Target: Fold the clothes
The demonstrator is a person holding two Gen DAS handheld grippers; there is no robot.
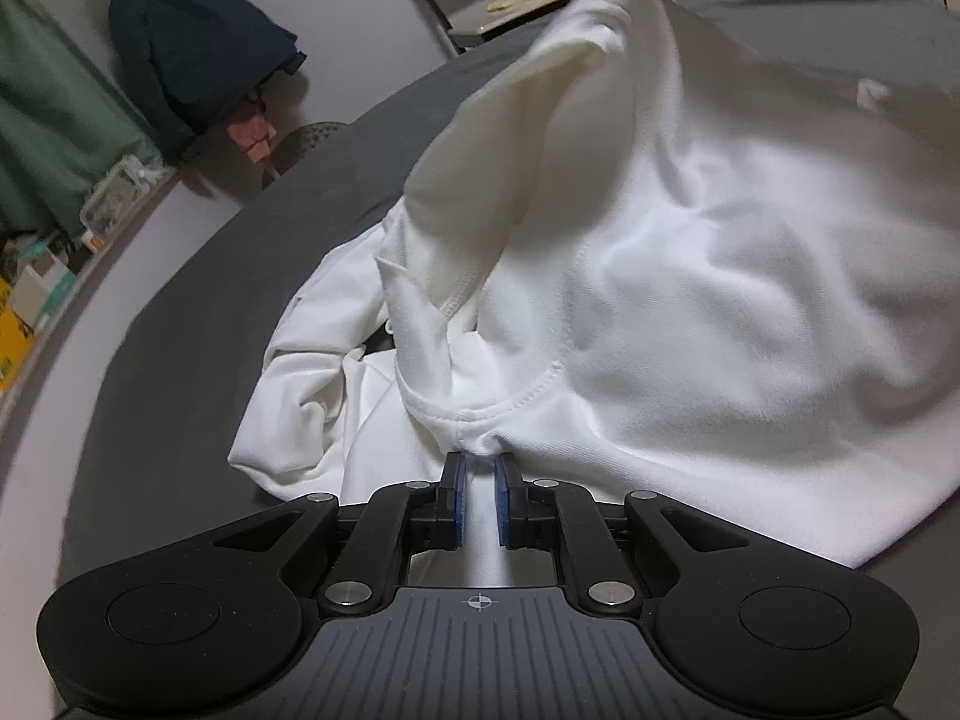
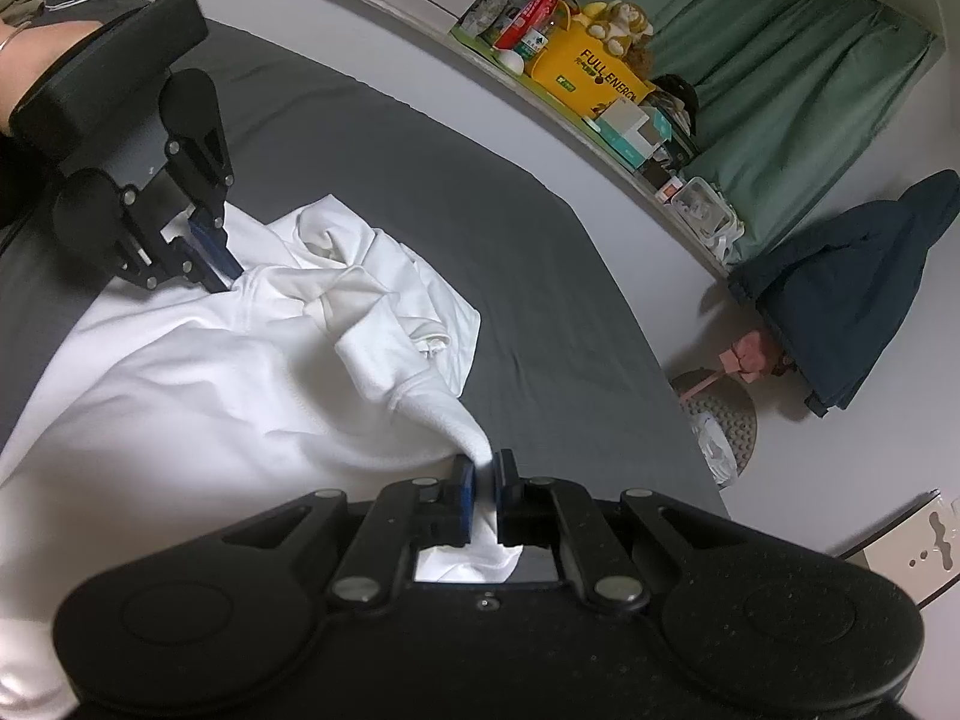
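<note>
Bed (image 2: 420, 138) with dark grey sheet, smooth, runs to the pale wall. White garment (image 2: 198, 372) lies crumpled directly on it, part bunched into loose folds, sheet bare around it. Nothing else visible on the sheet.

I am seeing a dark blue jacket (image 2: 852, 294) hanging against the pale wall, just beside a green curtain (image 2: 798, 84) that is hanging behind a crowded shelf (image 2: 606, 120). On it a yellow box (image 2: 591, 75) is standing, with a stuffed toy (image 2: 621, 18) sitting on top.
</note>
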